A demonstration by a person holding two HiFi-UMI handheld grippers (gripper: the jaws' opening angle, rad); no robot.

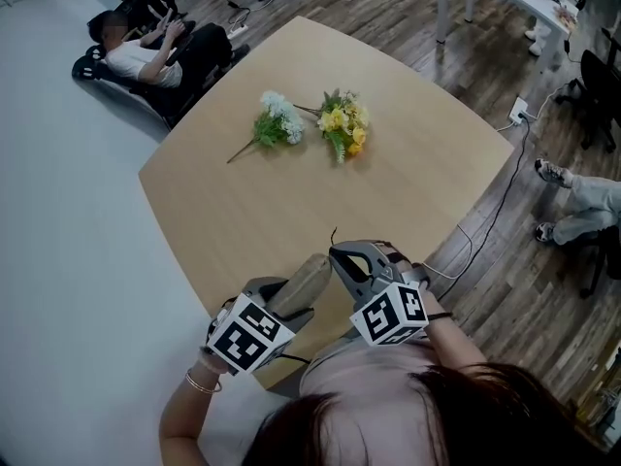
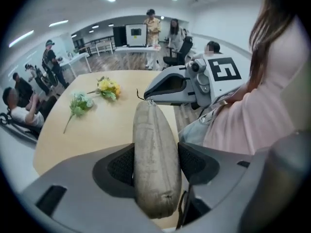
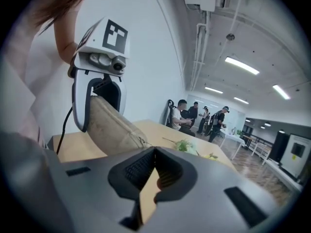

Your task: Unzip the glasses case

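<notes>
Slippage looms if right gripper (image 2: 147, 97), clenched at the twelve-o'clock zipper pull (image 2: 148, 102), yanks the glasses case (image 2: 154, 149) from grasping left gripper (image 2: 155, 165).

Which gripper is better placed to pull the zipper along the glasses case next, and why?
Right. The right gripper is shut at the zipper end of the glasses case; the left gripper is clamped on its body, holding it steady.

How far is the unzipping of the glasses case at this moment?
Done: the left hand-held gripper clamps the glasses case, lifted off the table. In hand: the right hand-held gripper is shut at the case's zipper end; what it pinches is unclear. Left: the zipper looks closed, so the whole opening remains.
</notes>
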